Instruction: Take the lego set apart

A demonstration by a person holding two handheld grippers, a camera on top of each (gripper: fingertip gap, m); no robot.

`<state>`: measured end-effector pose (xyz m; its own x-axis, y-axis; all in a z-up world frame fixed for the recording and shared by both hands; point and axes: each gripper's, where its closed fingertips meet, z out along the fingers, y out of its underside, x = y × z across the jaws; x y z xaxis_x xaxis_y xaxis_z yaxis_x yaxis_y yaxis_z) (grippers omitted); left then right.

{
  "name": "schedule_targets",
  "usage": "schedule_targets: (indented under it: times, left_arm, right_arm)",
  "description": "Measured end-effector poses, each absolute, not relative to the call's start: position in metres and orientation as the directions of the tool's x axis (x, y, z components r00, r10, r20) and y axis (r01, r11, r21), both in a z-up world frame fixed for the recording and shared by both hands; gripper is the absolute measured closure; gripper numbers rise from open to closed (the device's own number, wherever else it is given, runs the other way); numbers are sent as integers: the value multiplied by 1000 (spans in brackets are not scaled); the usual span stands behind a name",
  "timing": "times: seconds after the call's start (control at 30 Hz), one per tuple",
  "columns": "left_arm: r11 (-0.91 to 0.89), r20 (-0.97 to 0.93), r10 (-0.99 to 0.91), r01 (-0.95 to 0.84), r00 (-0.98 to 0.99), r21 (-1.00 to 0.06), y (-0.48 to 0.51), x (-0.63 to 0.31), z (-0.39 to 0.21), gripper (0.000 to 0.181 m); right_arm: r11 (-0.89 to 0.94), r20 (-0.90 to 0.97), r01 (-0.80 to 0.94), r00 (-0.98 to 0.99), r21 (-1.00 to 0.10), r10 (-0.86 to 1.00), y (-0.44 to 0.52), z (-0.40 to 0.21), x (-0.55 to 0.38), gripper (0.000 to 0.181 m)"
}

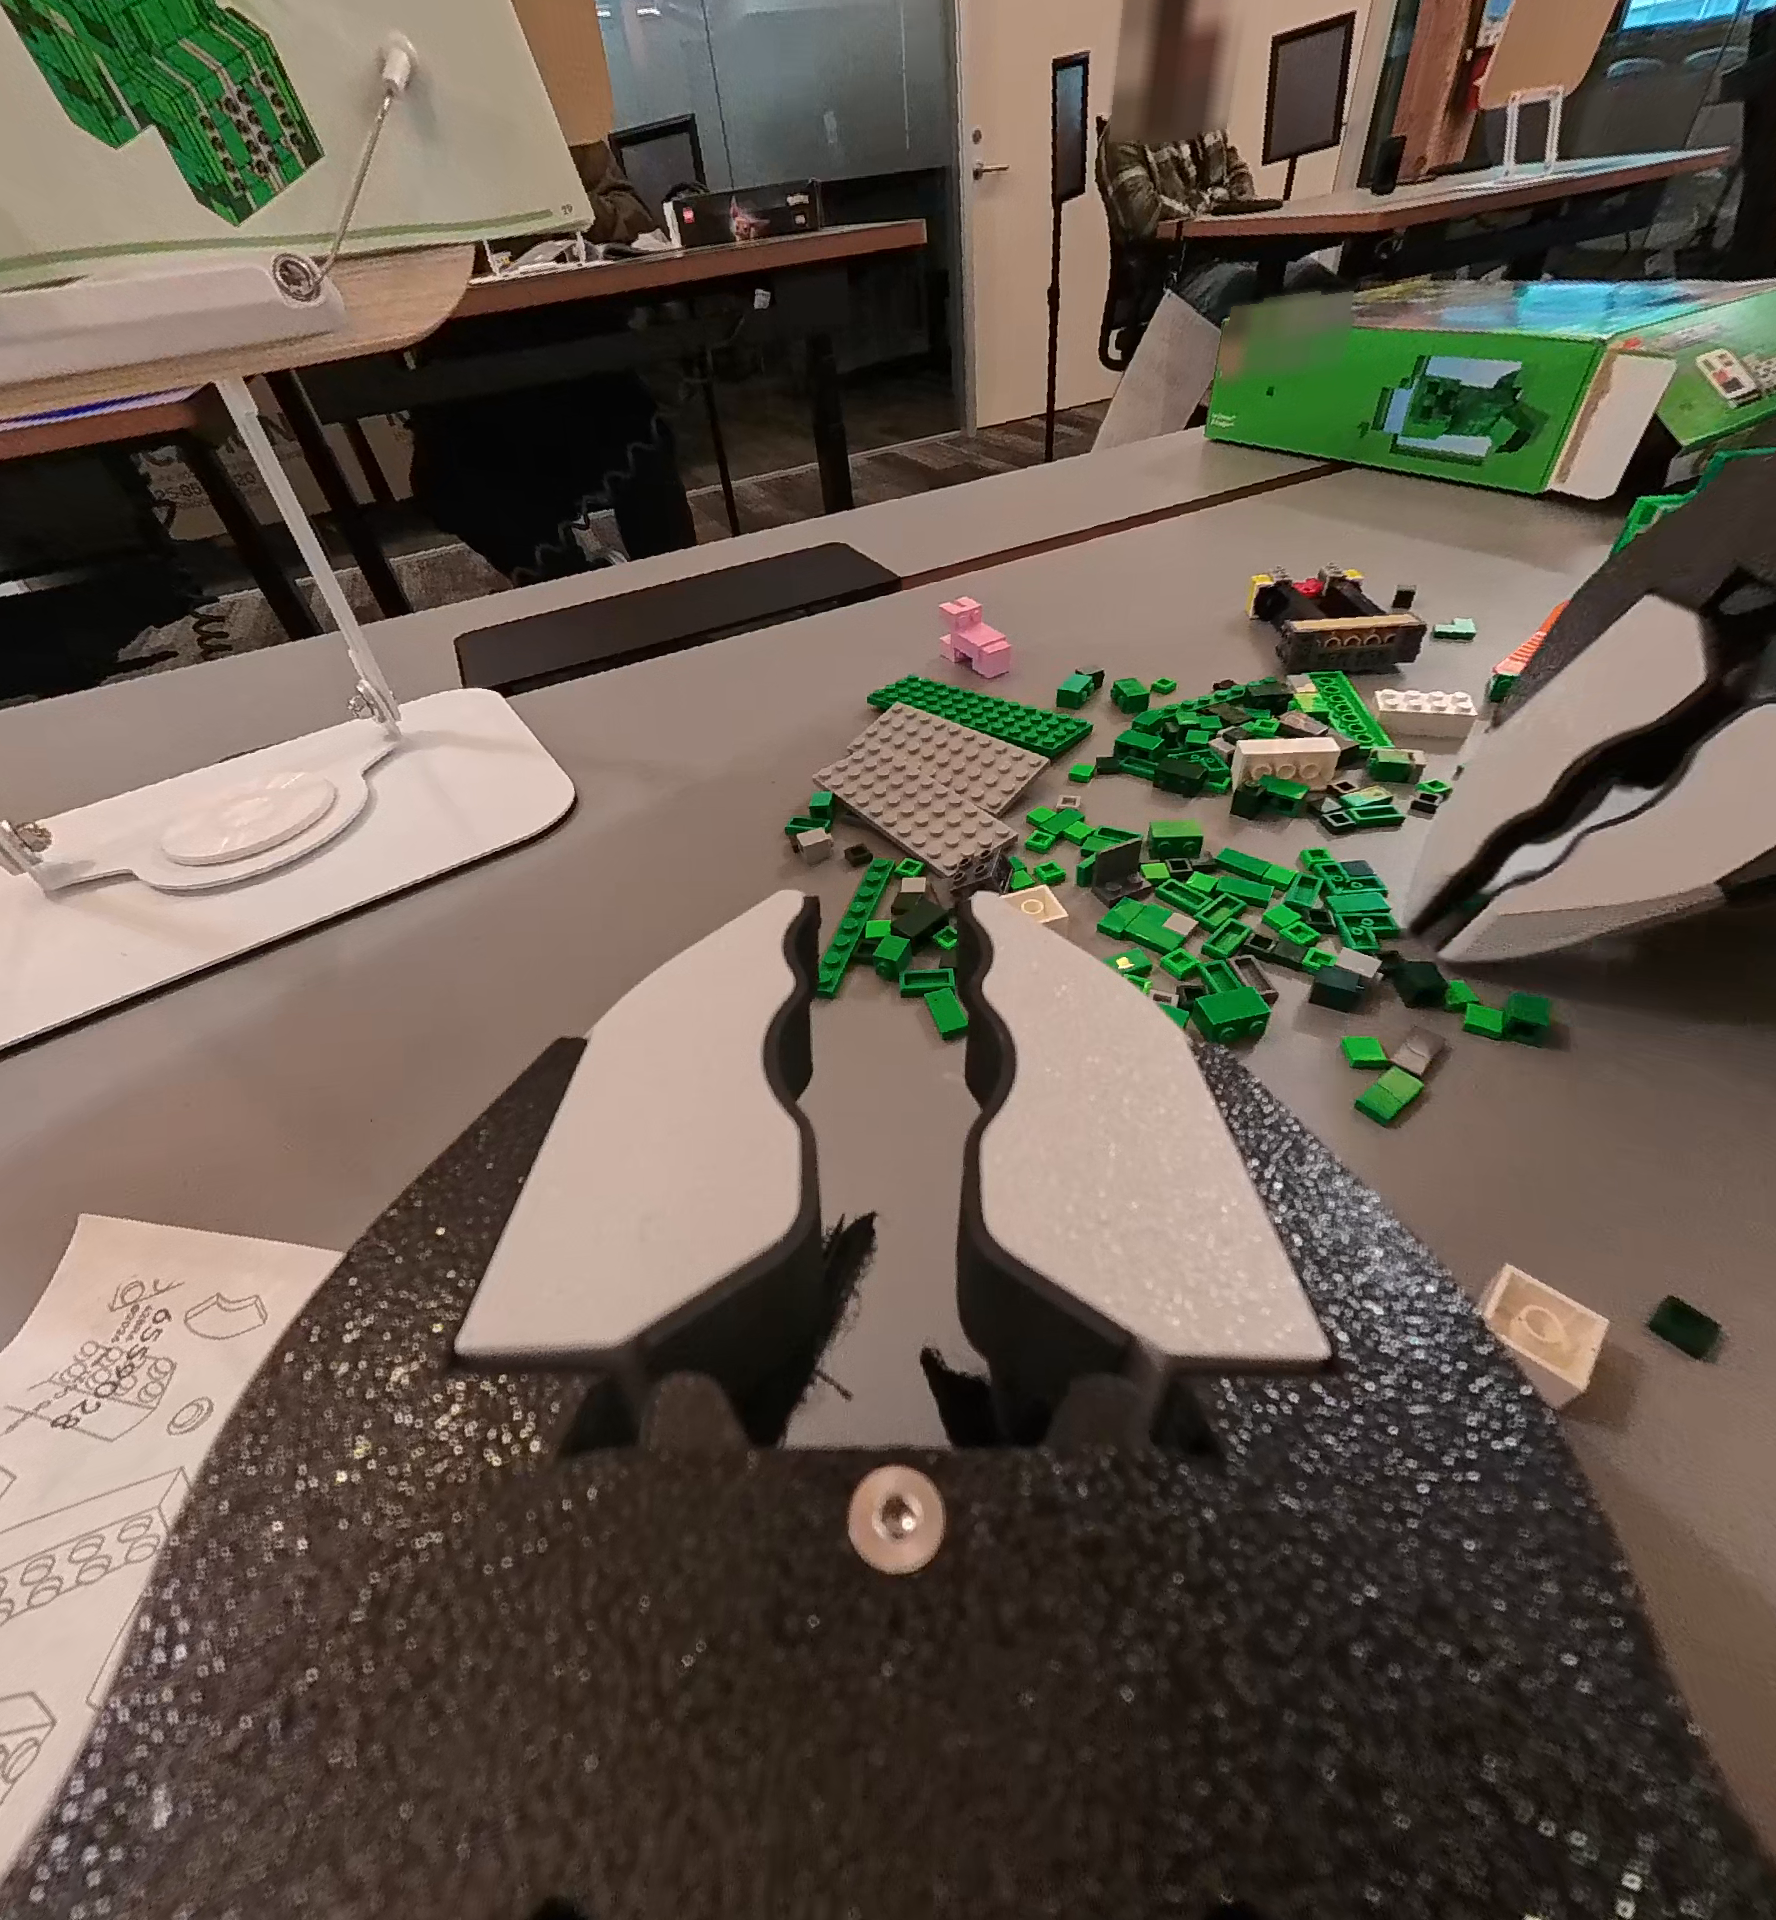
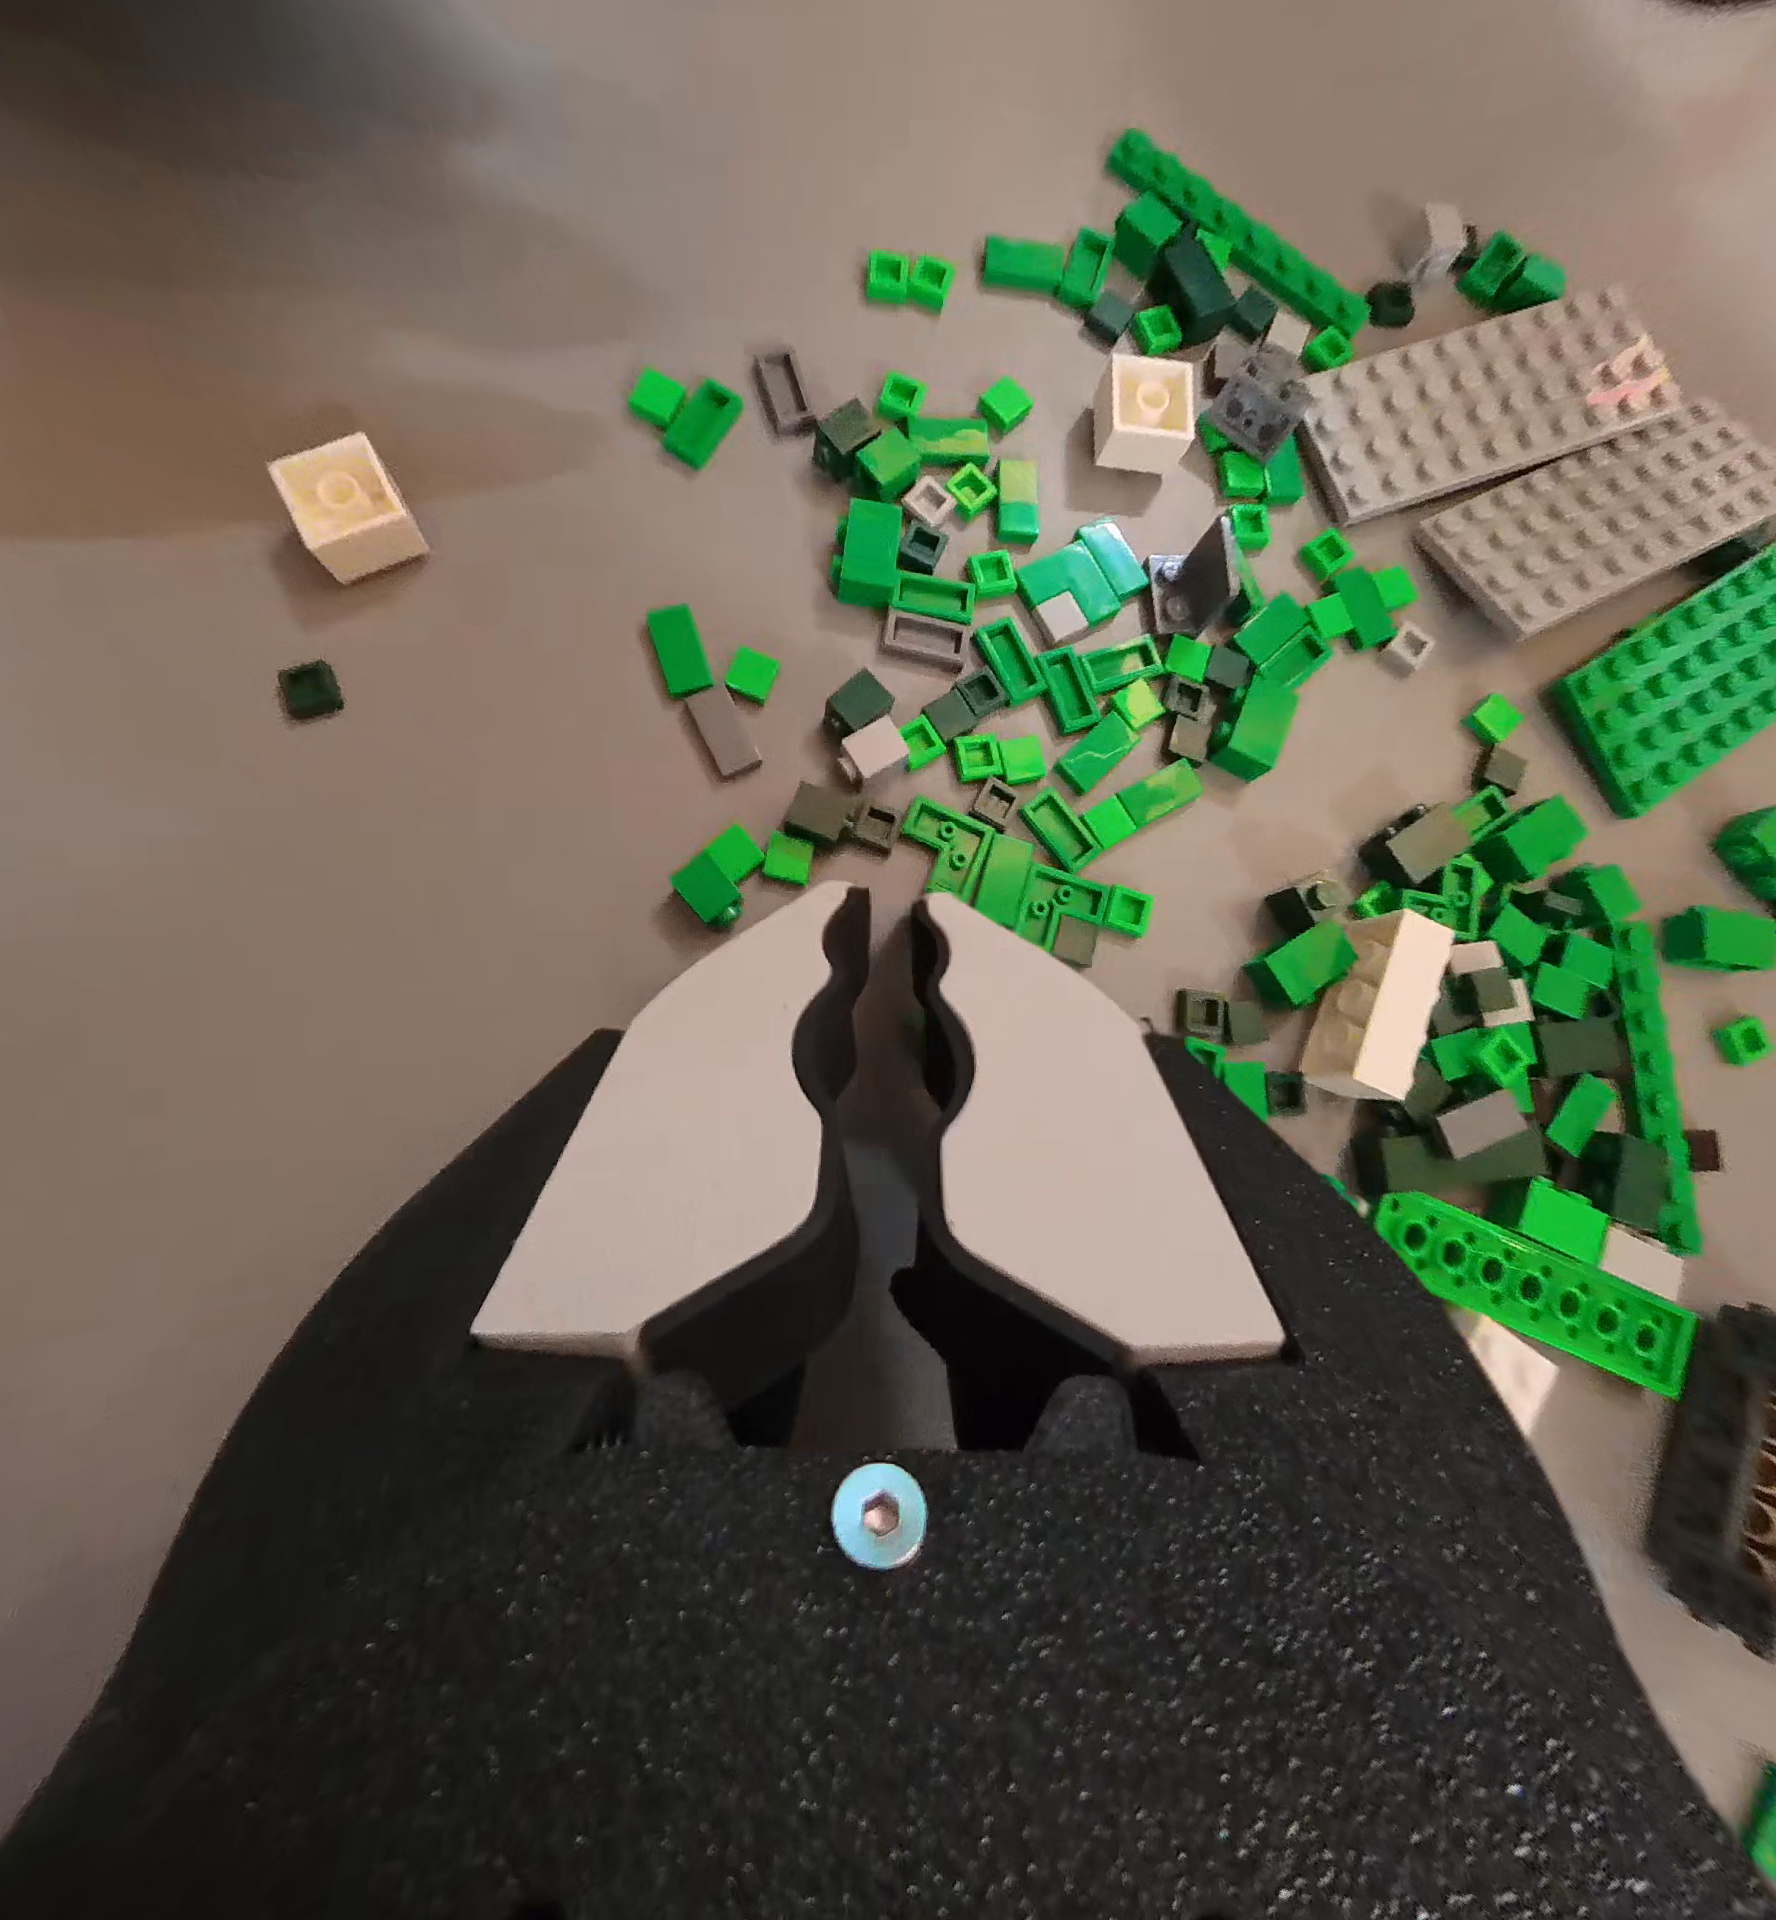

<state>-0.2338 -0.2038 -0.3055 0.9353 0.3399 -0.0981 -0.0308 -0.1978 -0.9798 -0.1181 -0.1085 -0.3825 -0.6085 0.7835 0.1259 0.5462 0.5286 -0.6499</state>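
Tearing down looks mostly finished: loose green pieces (image 2: 1029,665) are lying scattered across the grey table (image 2: 240,935), filling the centre and right of the right wrist view. Both claws are sitting between picks, as I read it.

Still assembled, as far as I can tell: the dark block with tan inserts (image 2: 1757,1496) at the lower right edge of the right wrist view, blurred there; it is showing again in the upper right of the left wrist view, beyond the pile. Two grey plates (image 2: 1549,468) are overlapping at the upper right, whether clipped together or just stacked is unclear. The pink figure (image 1: 972,636) is standing intact at upper centre of the left wrist view.

Next move, my call: one claw pinning the dark block, the other prying a piece off it. Needs a narrow, square pinch on an edge.

Right gripper (image 2: 889,904): jaws nearly closed, a thin gap showing, nothing between them. Tips are hovering just short of a flat green L-shaped piece (image 2: 977,842); contact not evident.

Left gripper (image 1: 889,904): jaws parted moderately, empty, table visible through the gap. Tips are pointing at the near edge of the pile, touching nothing I can confirm.

White brick (image 2: 349,504) and a dark green tile (image 2: 310,689) are lying apart at the left.
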Motion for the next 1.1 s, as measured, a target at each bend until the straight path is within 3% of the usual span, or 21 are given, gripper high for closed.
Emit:
schedule_targets:
  times: [0.43, 0.87, 1.1]
  left_arm:
    - [-206, -105, 338, -36, 935, -978, -203, -233, -306, 156]
    - [-209, -105, 336, -35, 936, -977, -203, -233, -307, 156]
    - [-207, -99, 335, -29, 937, -978, -203, -233, -307, 157]
  right_arm:
    - [428, 22, 560, -589, -709, 808, -120, -382, -127, 173]
    - [470, 74, 541, -597, -697, 799, -119, -380, -127, 175]
    - [574, 13, 326, -862, -751, 506, -189, -360, -89, 175]
